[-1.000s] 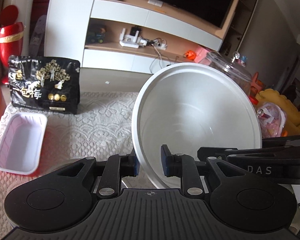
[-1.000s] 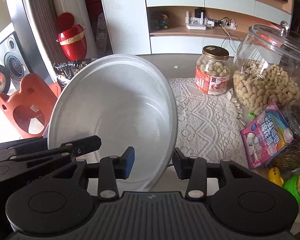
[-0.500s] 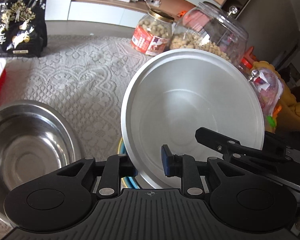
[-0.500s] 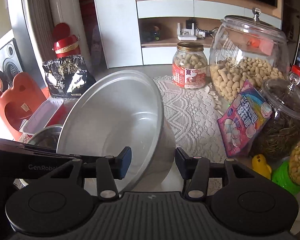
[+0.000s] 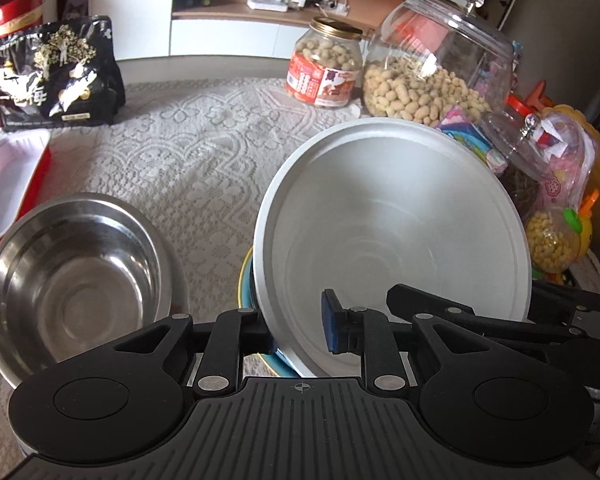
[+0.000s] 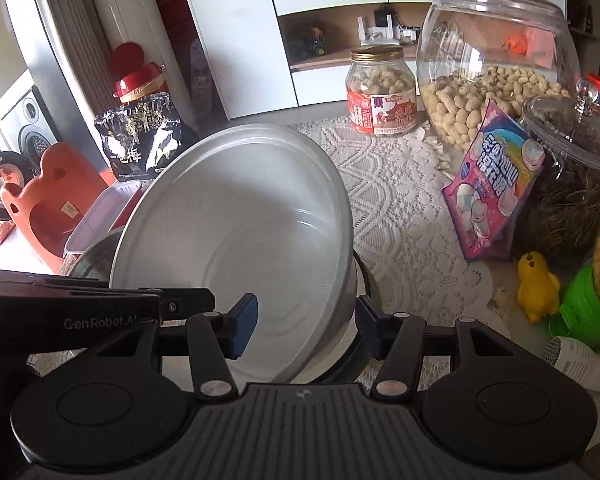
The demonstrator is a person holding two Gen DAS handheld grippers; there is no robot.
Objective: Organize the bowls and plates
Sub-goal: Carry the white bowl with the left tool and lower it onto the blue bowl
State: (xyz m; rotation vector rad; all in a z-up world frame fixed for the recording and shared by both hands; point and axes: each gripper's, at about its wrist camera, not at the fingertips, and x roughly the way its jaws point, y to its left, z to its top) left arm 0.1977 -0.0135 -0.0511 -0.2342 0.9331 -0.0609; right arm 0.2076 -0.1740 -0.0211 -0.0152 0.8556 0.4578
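Observation:
A large white bowl (image 5: 392, 236) is held tilted between both grippers, low over a plate with a blue and yellow rim (image 5: 247, 280) on the lace cloth. My left gripper (image 5: 298, 330) has its jaws astride the bowl's near rim, with a gap at the right pad. My right gripper (image 6: 306, 326) straddles the other rim of the bowl (image 6: 240, 224), jaws wide apart. A steel bowl (image 5: 72, 280) sits on the cloth to the left; its edge shows in the right wrist view (image 6: 92, 252).
A red tray with a white lining (image 5: 8, 176) and a black snack bag (image 5: 56, 76) stand at the left. Peanut jars (image 5: 328, 68) (image 5: 436, 60), a candy bag (image 6: 496, 184), glass jars and toys crowd the right.
The white bowl has come down from a raised, steeply tilted pose toward the plate on the table. Both grippers moved down with it, and the left jaws have widened slightly.

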